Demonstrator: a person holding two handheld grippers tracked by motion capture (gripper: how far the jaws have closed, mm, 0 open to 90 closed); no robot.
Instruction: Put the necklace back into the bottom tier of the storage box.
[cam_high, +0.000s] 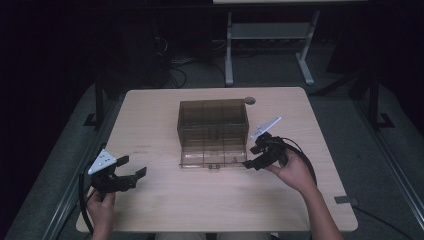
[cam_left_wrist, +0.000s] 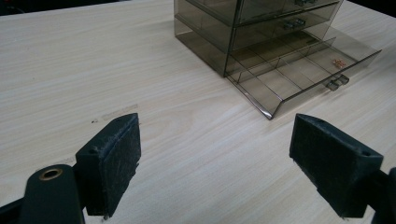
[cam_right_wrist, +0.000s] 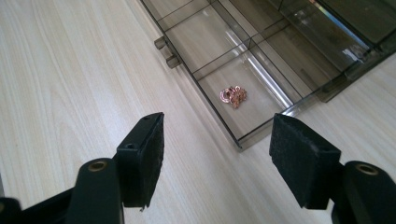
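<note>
My right tool (cam_high: 248, 163) sits at centre right of the high view, tips at the right front corner of the drawer (cam_high: 212, 157). Jaws stand well apart, nothing between the pads. In the right gripper view they frame bare surface (cam_right_wrist: 70, 70), and the drawer's corner lies just beyond them, upper right of the frame.

The drawer is pulled out from the bottom of the smoky clear box (cam_high: 213, 121), which stands mid-frame in the high view, toward the far side of the surface. The drawer lies flat on the wood, split into compartments by thin walls. A small handle (cam_right_wrist: 167, 52) juts from its front wall.

A small pink trinket (cam_right_wrist: 233, 95) lies in the end compartment nearest my right tool, on the drawer floor, apart from the walls. In the left gripper view it shows as a pink speck (cam_left_wrist: 339, 63) at the far end of the drawer, upper right. Too small to tell what it is exactly.

My left tool (cam_high: 131, 166) is at lower left of the high view, well apart from the box, pointing toward it. Jaws wide apart, empty, only bare wood between the pads.
</note>
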